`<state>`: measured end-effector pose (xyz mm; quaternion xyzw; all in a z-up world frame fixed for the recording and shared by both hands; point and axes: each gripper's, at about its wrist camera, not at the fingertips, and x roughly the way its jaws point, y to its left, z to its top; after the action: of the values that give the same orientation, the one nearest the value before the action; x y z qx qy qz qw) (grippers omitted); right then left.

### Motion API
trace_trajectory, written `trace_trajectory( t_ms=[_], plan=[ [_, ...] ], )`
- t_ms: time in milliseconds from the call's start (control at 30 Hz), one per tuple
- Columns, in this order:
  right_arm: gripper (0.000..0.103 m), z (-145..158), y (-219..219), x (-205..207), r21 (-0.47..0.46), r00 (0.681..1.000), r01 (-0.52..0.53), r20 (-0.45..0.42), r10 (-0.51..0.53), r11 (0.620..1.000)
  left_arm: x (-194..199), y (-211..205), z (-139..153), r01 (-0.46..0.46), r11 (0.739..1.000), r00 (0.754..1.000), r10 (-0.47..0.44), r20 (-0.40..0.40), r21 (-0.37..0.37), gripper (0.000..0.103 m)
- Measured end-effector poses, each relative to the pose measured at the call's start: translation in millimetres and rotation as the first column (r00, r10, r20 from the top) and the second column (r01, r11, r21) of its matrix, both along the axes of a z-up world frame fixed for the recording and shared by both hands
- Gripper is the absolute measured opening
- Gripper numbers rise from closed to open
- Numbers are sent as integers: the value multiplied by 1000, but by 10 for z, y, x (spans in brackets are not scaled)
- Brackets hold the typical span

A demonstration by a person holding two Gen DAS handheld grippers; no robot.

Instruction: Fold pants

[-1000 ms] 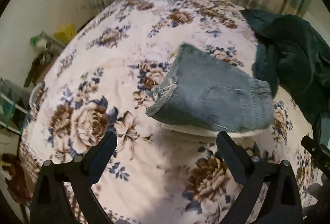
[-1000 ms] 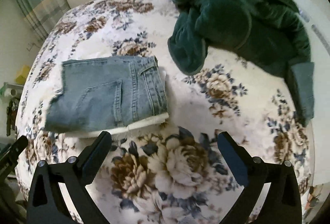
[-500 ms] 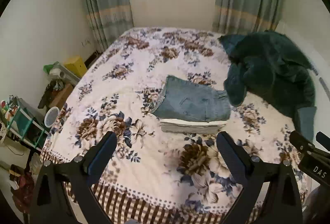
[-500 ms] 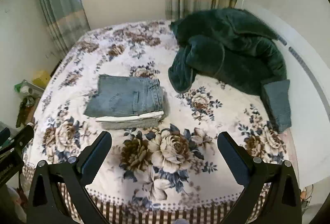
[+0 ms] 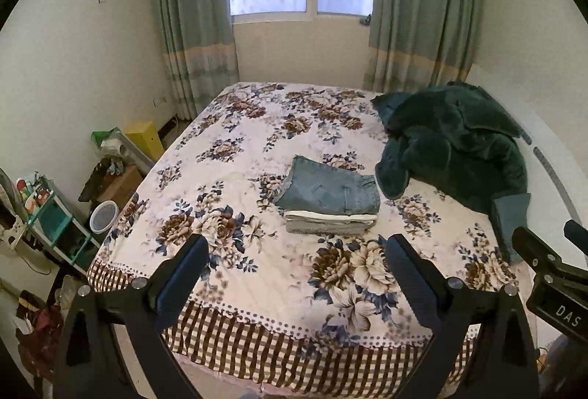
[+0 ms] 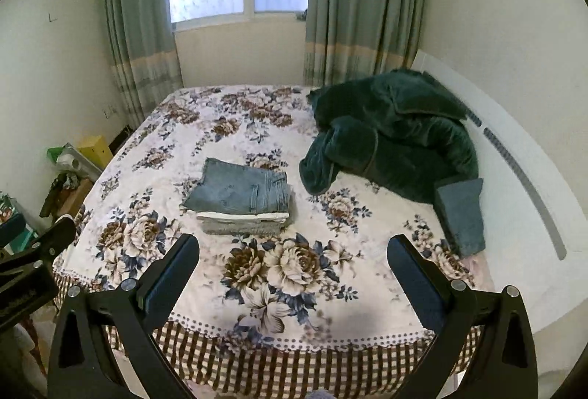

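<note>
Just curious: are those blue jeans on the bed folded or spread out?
Folded: the jeans lie as a compact rectangle atop a small stack.

Folded jeans [image 5: 330,187] top a stack on the bed [image 5: 235,292], left tool [image 5: 296,253] spread wide.

Bare bedspread lies between the bed [image 5: 257,288] foot and the stack of folded pants [image 5: 330,200]; a heaped green blanket [image 5: 455,141] crowds the stack's right, and left of it the bed is bare
</note>
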<state>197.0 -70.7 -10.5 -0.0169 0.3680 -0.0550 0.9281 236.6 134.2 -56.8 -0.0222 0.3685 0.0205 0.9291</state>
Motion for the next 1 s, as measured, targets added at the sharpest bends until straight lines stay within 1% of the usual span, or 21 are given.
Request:
trace_trajectory(
  t_ms=[167,300,333,400,567,733,1000],
  plan=[
    [103,275,216,-361,-2,999,-4,33,4,1000,-211,116,140,10,1000,1000,-10,27,11,99],
    [103,384,341,-514,8,999,1,49,-1,1000,-336,200,218,26,999,999,-27,41,23,99],
    [103,397,368,-536,8,999,2,52,-2,1000,-371,204,230,26,999,999,-27,47,29,102],
    [103,429,409,-595,10,998,5,57,-6,1000,-412,248,248,26,999,998,-27,61,29,103],
    [103,451,451,-642,24,998,6,57,-7,1000,-487,292,255,28,999,998,-29,55,19,103],
    [103,441,432,-616,31,999,3,52,-4,1000,-508,298,257,24,999,999,-25,47,23,103],
    [103,439,464,-626,35,999,-3,52,1,999,-535,312,271,14,999,998,-16,56,38,103]
  ],
)
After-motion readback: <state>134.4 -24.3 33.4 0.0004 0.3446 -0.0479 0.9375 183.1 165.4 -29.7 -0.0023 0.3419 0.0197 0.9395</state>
